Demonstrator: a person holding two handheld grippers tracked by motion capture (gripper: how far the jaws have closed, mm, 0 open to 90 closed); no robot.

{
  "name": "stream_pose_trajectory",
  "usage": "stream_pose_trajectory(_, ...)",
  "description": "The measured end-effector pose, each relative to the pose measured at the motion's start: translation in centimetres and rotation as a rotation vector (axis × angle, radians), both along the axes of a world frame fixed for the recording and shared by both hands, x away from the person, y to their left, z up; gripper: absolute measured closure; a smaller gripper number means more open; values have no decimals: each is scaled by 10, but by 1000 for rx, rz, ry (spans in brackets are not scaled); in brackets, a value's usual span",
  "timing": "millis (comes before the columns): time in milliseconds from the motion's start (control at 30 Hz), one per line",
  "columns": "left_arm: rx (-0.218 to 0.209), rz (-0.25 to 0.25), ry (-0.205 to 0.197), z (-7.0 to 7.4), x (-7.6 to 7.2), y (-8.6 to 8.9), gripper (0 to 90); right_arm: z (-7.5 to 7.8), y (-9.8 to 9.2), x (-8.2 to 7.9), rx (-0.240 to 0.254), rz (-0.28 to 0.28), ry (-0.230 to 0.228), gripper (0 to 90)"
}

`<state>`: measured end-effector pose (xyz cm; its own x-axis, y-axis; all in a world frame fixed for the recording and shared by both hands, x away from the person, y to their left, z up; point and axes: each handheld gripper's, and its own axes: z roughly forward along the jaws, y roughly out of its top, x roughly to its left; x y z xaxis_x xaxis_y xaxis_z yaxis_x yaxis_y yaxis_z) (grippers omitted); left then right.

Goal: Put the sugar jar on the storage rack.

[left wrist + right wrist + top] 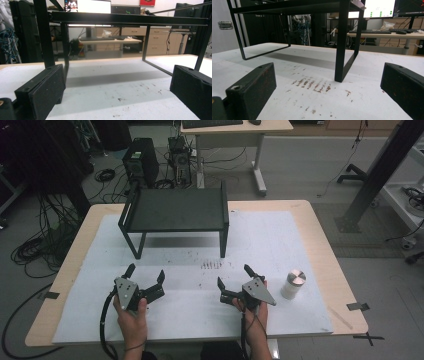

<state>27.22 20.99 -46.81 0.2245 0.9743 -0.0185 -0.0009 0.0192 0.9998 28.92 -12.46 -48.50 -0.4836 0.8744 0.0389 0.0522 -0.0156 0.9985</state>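
A: Fingers on both grippers, left gripper (145, 276) and right gripper (233, 274), stand wide with nothing between them, low over the desk (320, 245).

B: Biggest hazard is the black rack (175, 210) just ahead; a forward sweep could knock its legs.

A: And the small white jar with the metal lid (293, 284), just right of the right gripper, looks easy to tip on a sideways reach.

In the high view, the person's forearms are cut off by the bottom edge. The left gripper view crops the black rack (130, 18) at the top and both sides. The jar (293, 284) near the table's right edge is too small to read.
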Motion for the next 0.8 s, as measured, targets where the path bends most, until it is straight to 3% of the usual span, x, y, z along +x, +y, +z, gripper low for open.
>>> stream_pose_trajectory(500,0,1,-3,0,0,0,4,0,1,-1,-8,-13,-5,10)
stream_pose_trajectory(800,1,-1,2,0,0,0,5,0,-2,-11,-8,-28,-18,14)
